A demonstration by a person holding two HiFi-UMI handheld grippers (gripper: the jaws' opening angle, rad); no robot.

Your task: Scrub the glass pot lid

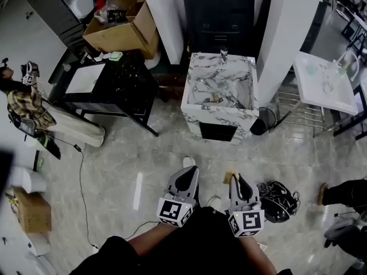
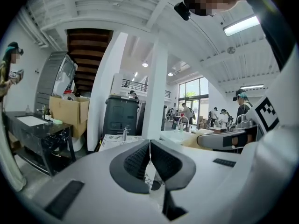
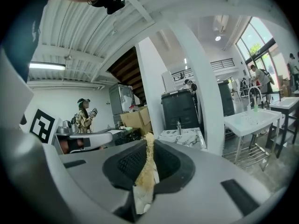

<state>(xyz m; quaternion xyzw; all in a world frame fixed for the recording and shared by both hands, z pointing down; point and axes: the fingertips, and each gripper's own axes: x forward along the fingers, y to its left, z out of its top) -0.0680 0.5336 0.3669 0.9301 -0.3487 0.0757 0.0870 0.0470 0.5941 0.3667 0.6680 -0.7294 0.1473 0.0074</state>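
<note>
While I hold both at lower centre, left tongs (image 2: pixel 150 147) sit closed, empty; right tongs (image 3: pixel 149 146) clamp a yellowish sponge (image 3: pixel 145 172).

Open floor (image 1: pixel 172 148) runs straight from the left gripper (image 1: pixel 188 175) and right gripper (image 1: pixel 237 182) to the marble sink unit (image 1: pixel 221 116), with nothing lying across that lane. The sides pinch in at the sink: a white pillar (image 1: pixel 163 16) and black table (image 1: pixel 117 87) on the left, a second pillar (image 1: pixel 287 33) and white table (image 1: pixel 324 87) on the right. Low down, a black cable bundle (image 1: pixel 278 202) sits just beside the right gripper, and a thin cord (image 1: pixel 80 165) trails over the floor at left.
</note>
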